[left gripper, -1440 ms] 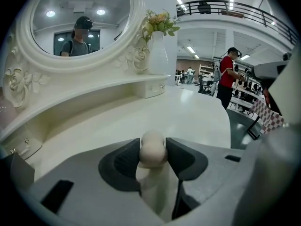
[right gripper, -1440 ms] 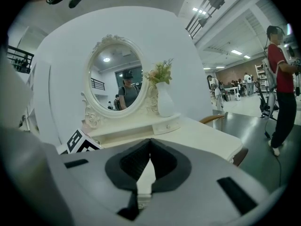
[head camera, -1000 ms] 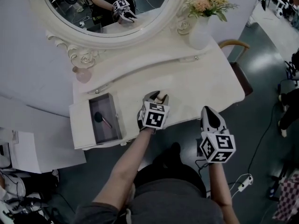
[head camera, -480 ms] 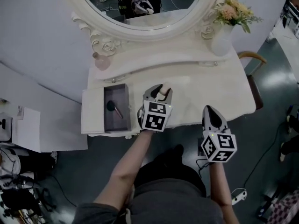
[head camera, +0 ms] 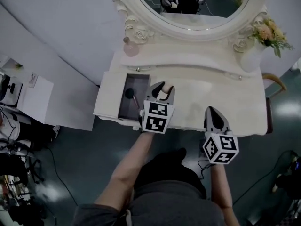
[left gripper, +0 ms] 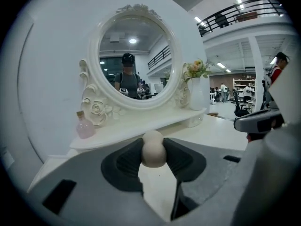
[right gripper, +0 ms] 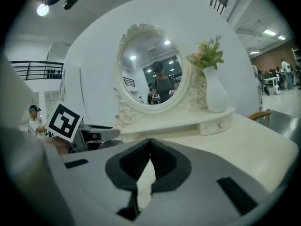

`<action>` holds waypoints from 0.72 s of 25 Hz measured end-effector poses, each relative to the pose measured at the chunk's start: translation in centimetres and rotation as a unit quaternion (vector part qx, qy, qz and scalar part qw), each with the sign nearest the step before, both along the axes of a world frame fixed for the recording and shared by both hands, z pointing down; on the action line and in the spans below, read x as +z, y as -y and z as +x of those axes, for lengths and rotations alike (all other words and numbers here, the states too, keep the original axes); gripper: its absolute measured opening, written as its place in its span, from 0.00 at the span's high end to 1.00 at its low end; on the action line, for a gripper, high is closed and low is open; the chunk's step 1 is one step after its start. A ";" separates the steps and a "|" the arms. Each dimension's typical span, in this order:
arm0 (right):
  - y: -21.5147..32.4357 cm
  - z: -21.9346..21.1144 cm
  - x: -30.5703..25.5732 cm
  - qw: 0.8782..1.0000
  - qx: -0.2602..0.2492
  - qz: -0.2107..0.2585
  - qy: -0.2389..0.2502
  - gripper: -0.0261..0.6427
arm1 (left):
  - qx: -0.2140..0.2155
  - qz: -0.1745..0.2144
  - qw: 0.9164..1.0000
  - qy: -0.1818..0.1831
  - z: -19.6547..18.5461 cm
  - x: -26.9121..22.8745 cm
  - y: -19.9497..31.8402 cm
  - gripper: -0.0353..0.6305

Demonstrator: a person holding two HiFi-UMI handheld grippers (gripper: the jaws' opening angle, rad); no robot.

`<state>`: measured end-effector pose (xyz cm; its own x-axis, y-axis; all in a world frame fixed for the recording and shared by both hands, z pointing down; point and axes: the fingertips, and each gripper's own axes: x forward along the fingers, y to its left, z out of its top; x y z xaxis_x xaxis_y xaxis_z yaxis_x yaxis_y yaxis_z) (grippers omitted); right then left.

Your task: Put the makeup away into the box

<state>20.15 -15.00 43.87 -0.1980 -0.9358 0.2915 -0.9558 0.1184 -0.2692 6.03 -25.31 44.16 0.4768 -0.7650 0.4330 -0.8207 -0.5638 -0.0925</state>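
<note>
Left gripper view: my left claw (left gripper: 153, 153) pinches the sponge (left gripper: 153, 144) between its pads, over the table (head camera: 211, 94), just right of the box (head camera: 123, 108) holding a brush (head camera: 130, 94). My right claw (right gripper: 150, 149) is closed, empty.

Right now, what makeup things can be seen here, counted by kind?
beige sponge: 1
brush: 1
pink bottle: 1
Total: 3
</note>
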 end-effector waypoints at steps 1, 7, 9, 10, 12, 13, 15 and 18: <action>0.2 -0.5 0.0 1.000 -0.010 0.000 -0.001 0.95 | -0.011 0.000 1.000 -0.002 -0.8 -0.1 0.0 0.74; 1.1 -3.4 0.6 0.998 -0.065 -0.006 -0.001 0.95 | -0.079 0.004 0.997 -0.009 -5.5 -0.5 0.0 0.74; 1.4 -4.4 0.8 0.997 -0.081 -0.008 0.000 0.95 | -0.099 0.004 0.995 -0.008 -7.1 -0.5 -0.1 0.74; 1.6 -4.9 0.8 0.996 -0.088 -0.008 0.000 0.95 | -0.108 0.004 0.994 -0.007 -7.8 -0.5 -0.1 0.74; 2.0 -6.0 0.7 0.995 -0.102 -0.007 0.001 0.95 | -0.125 0.003 0.992 -0.006 -9.3 -0.5 -0.2 0.74; 2.1 -6.5 0.6 0.994 -0.108 -0.007 0.002 0.95 | -0.133 0.003 0.991 -0.006 -9.9 -0.5 -0.2 0.74; 2.4 -7.4 0.5 0.993 -0.119 -0.007 0.003 0.95 | -0.145 0.001 0.989 -0.003 -11.2 -0.5 -0.2 0.74; 2.7 -8.3 0.5 0.992 -0.129 -0.007 0.000 0.95 | -0.161 0.000 0.987 -0.002 -12.8 -0.4 0.1 0.74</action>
